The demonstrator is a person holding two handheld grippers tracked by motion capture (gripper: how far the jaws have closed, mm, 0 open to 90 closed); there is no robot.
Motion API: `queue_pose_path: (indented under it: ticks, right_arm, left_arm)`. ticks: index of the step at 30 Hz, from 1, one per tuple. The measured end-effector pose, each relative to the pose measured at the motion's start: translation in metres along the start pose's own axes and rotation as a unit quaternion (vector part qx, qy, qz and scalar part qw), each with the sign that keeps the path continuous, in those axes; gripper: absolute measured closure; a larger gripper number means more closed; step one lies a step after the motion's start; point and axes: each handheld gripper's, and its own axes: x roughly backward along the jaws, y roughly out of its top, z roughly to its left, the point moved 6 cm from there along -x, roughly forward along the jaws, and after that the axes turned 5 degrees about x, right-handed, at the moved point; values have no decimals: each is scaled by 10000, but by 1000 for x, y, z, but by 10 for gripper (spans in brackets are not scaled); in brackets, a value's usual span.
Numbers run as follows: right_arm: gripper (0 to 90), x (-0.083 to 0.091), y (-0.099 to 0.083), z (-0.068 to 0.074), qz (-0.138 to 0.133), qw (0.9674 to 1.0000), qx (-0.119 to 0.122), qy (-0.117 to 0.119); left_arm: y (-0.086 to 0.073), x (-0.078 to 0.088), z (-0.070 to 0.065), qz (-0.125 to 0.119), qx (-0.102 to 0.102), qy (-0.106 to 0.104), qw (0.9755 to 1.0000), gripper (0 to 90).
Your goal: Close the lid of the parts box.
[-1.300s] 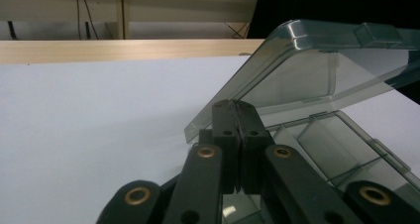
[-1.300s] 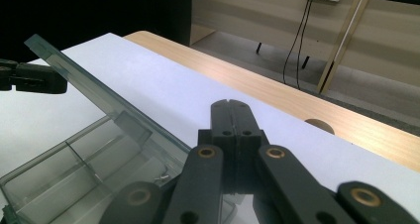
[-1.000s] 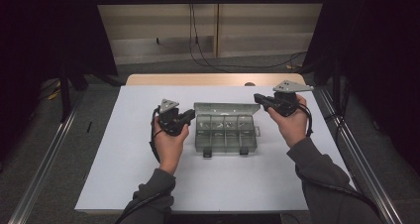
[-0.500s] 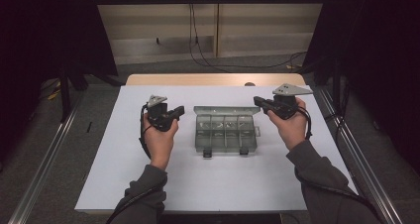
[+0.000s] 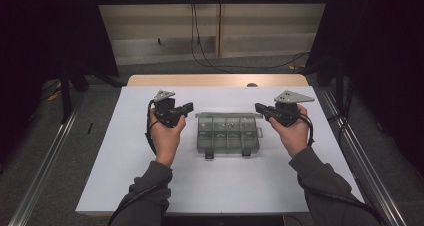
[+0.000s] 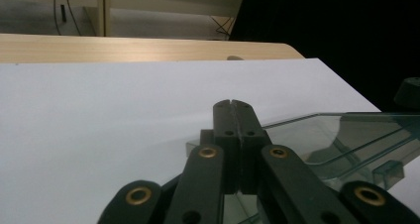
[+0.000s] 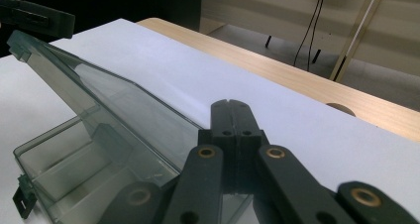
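A clear plastic compartment box (image 5: 227, 137) sits in the middle of the white sheet with its lid (image 5: 228, 117) raised at the far side. My left gripper (image 5: 189, 106) is shut and empty, its tip close to the lid's far left corner. My right gripper (image 5: 258, 106) is also shut and empty, by the lid's far right corner. In the left gripper view the shut jaws (image 6: 232, 105) point over the sheet, with the lid (image 6: 341, 135) to their right. In the right gripper view the shut jaws (image 7: 231, 105) stand beside the sloping lid (image 7: 114, 105), and the other gripper (image 7: 34, 16) shows far off.
The white sheet (image 5: 125, 176) covers a wooden table whose bare edge (image 5: 215, 80) runs along the far side. Metal rails (image 5: 45, 161) flank the table on the floor. Cables (image 5: 200, 36) hang down the back wall. Black curtains stand at both sides.
My left gripper has drawn back a little from the box's left corner and now sits slightly higher and farther off. The right gripper and the box have kept still.
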Motion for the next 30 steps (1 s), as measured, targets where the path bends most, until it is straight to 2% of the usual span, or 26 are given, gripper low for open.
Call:
queue_pose_path:
  ticks: [4,9,19,30]
  right_arm:
    - [900,1,-2,2,-16,10000,-4,22]
    - [900,3,-5,2,-35,10000,-5,29]
    - [900,8,-14,5,-35,10000,-42,77]
    - [900,7,-29,16,-15,9998,-15,203]
  left_arm:
    - [-3,-2,-6,22,-13,-66,10000,900]
    - [-12,-6,-10,166,-6,-214,9996,900]
    - [-27,-6,-9,256,43,-228,9994,900]
    - [-38,0,-9,283,-29,-265,9992,900]
